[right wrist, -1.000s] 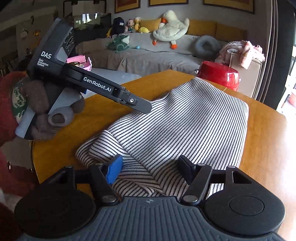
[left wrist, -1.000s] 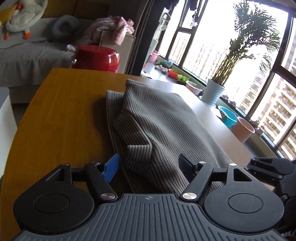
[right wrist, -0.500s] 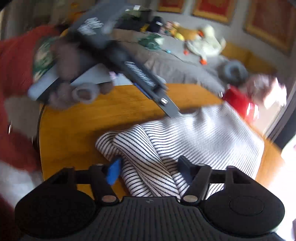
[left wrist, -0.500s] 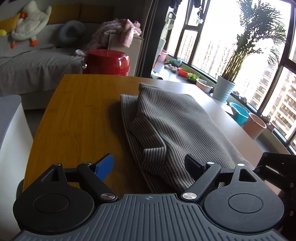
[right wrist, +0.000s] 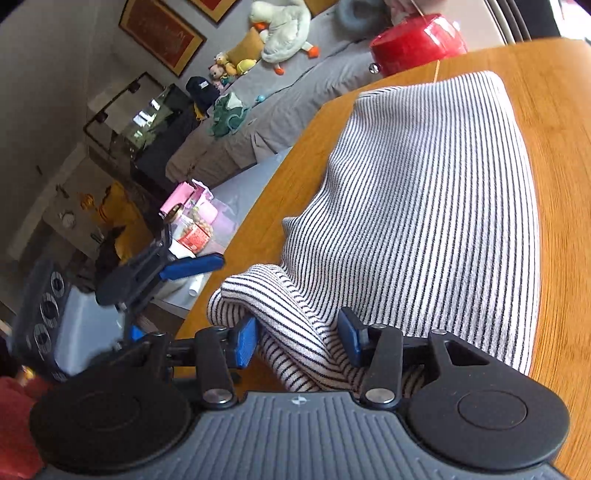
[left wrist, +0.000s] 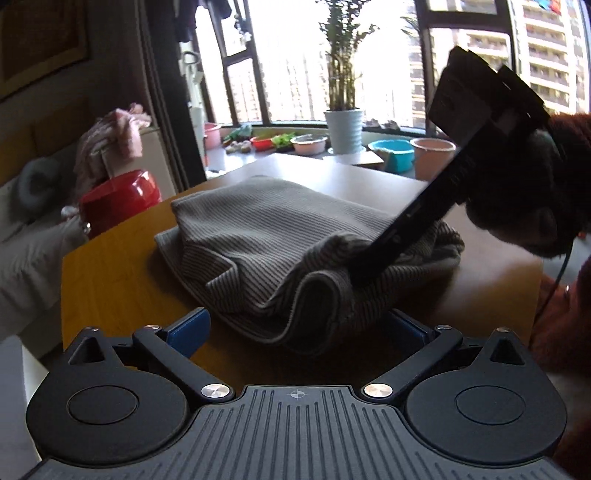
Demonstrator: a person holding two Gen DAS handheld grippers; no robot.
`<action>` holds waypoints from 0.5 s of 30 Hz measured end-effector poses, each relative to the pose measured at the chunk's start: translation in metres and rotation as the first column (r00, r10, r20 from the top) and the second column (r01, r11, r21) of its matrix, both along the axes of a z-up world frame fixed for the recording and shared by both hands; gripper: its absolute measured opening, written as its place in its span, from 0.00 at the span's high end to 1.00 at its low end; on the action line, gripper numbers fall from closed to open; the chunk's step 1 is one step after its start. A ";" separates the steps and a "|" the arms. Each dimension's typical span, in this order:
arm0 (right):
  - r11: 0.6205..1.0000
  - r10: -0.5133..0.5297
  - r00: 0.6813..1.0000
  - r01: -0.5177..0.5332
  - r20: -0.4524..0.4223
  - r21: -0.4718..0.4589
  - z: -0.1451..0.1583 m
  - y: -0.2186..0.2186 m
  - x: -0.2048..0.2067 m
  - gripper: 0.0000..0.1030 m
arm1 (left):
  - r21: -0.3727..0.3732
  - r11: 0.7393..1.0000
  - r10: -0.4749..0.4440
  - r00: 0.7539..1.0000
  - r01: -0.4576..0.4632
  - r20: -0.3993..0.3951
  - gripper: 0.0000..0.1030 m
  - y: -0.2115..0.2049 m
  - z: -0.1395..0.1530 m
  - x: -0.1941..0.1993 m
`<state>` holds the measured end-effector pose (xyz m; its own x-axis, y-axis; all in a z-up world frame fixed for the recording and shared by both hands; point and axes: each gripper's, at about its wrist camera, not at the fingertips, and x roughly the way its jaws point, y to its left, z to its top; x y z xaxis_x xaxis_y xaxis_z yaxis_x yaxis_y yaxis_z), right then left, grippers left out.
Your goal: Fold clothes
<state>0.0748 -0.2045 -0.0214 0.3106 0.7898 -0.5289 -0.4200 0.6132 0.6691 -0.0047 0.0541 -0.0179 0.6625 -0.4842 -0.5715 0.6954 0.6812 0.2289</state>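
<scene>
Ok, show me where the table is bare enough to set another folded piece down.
Bare wood lies on the table between the striped garment and the edge nearest the red pot. Beyond the garment it is bare too. The near end is crowded.

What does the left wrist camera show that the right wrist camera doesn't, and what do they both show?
Only the left wrist view shows the window, the potted plant and the plastic basins on the sill. Only the right wrist view shows the stuffed duck, the framed picture and the right gripper closing around a bunched fold. Both show the striped garment on the wooden table, the red pot and the left gripper, opening with nothing in it.
</scene>
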 end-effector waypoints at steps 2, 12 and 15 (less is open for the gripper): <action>1.000 0.007 1.000 -0.007 -0.003 0.002 -0.001 0.001 0.005 0.57 | 0.083 0.995 -0.055 0.995 0.048 0.078 0.00 -0.018 -0.010 -0.002; 0.923 0.062 0.885 0.125 0.461 -0.364 0.057 -0.008 -0.042 0.38 | -0.009 0.991 -0.137 0.990 0.137 -0.016 0.37 -0.039 -0.028 0.043; 0.860 0.149 0.804 0.182 0.576 -0.478 0.067 -0.015 -0.071 0.34 | -0.227 0.974 -0.068 0.973 0.016 -0.222 0.42 -0.015 -0.022 0.072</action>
